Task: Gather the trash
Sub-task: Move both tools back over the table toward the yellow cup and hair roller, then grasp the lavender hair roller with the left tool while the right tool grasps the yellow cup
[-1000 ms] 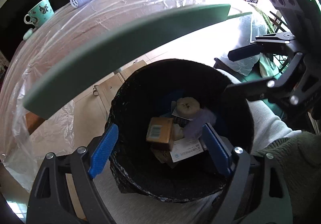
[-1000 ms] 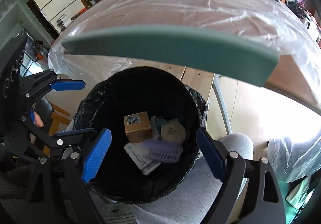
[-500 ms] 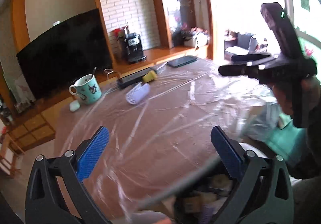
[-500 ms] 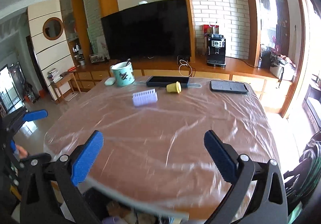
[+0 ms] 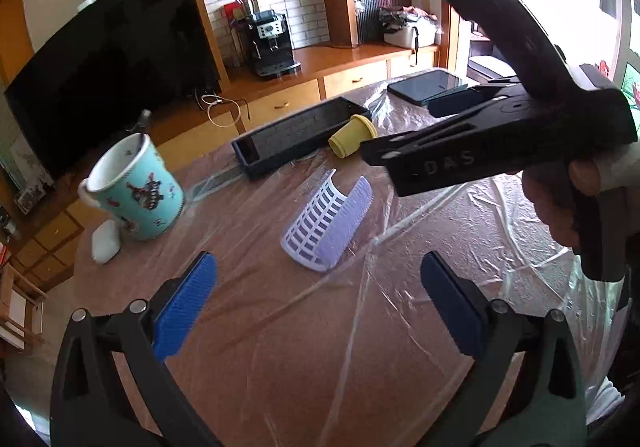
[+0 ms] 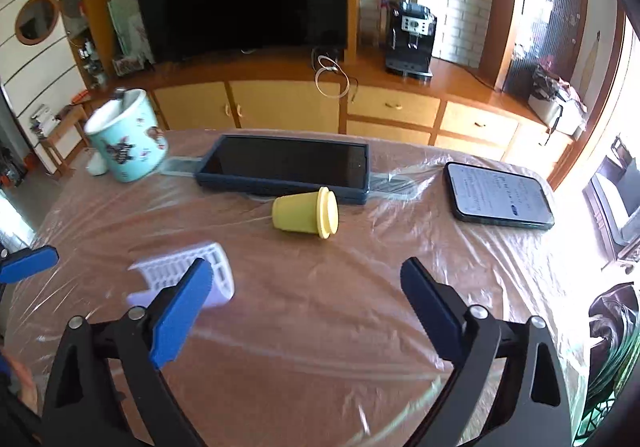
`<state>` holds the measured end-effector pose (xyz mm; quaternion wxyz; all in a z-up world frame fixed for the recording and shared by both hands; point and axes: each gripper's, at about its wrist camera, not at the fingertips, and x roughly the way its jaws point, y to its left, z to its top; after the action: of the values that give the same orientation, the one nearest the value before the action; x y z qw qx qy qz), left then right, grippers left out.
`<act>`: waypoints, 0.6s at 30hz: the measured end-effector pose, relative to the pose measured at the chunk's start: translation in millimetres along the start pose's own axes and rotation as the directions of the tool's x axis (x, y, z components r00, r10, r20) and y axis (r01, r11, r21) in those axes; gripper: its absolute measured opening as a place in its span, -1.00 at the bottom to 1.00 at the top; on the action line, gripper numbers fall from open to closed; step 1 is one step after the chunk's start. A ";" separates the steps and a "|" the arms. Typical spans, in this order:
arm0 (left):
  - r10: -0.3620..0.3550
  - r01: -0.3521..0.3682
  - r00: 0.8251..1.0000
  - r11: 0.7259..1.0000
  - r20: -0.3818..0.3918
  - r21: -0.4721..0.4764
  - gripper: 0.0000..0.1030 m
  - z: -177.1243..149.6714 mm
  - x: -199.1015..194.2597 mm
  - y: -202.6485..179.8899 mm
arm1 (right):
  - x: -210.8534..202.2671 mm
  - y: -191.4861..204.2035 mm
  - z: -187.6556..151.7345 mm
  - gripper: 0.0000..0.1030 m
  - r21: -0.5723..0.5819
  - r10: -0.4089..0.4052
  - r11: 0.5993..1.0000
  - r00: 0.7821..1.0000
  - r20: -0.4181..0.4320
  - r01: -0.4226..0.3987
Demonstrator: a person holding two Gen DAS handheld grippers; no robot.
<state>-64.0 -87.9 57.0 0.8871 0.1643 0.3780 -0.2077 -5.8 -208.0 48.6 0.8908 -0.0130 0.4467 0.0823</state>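
Note:
A lilac curved plastic mesh piece [image 5: 328, 223] lies on the plastic-covered table, just ahead of my open, empty left gripper [image 5: 320, 307]. It also shows in the right wrist view [image 6: 184, 271], partly behind that gripper's left finger. A small yellow cup [image 6: 306, 211] lies on its side ahead of my open, empty right gripper [image 6: 306, 309]; it shows in the left wrist view [image 5: 352, 135] too. The right gripper's body crosses the left wrist view above the table at the right. The trash bin is out of view.
A turquoise mug [image 6: 126, 139] with a spoon stands at the far left beside a small white case [image 5: 105, 243]. A long dark tray [image 6: 284, 167] and a phone [image 6: 498, 195] lie at the back. The table [image 6: 320, 327] is covered in clear film.
Both grippers have risen from over the black trash bin below the table edge and moved forward over the table top. The bin has dropped out of view. Both stay open.

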 end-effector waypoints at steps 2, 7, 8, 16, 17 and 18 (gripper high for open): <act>-0.006 0.006 1.000 1.000 -0.017 0.013 0.97 5.7 13.4 -0.9 | 12.7 0.1 4.5 0.69 0.008 -0.004 1.000 1.000 -0.023 0.004; -0.019 0.020 0.999 1.000 -0.043 0.024 0.97 14.0 36.8 -1.8 | 33.5 5.7 11.6 0.59 -0.005 -0.008 1.000 0.999 -0.043 0.008; -0.023 0.024 0.999 0.999 -0.046 0.023 0.97 15.4 41.0 -2.1 | 37.1 5.5 11.7 0.52 -0.003 -0.009 1.000 0.999 -0.051 0.009; -0.109 0.107 0.991 0.994 -0.081 -0.031 0.40 24.8 63.1 3.5 | 49.3 2.8 11.8 0.04 0.038 0.013 0.999 0.998 -0.068 -0.011; -0.119 0.116 0.989 0.993 -0.082 -0.037 0.32 25.4 64.5 4.0 | 48.8 3.7 11.0 -0.08 0.037 0.015 0.999 0.998 -0.067 -0.012; -0.124 0.121 0.989 0.992 -0.084 -0.039 0.24 25.5 65.6 4.0 | 48.1 3.1 10.8 -0.08 0.038 0.021 0.999 0.998 -0.063 -0.019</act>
<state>-5.5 -111.9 25.9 0.8581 0.1346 0.4290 -0.2479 30.5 -197.4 16.9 0.8754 0.0056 0.4762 0.0824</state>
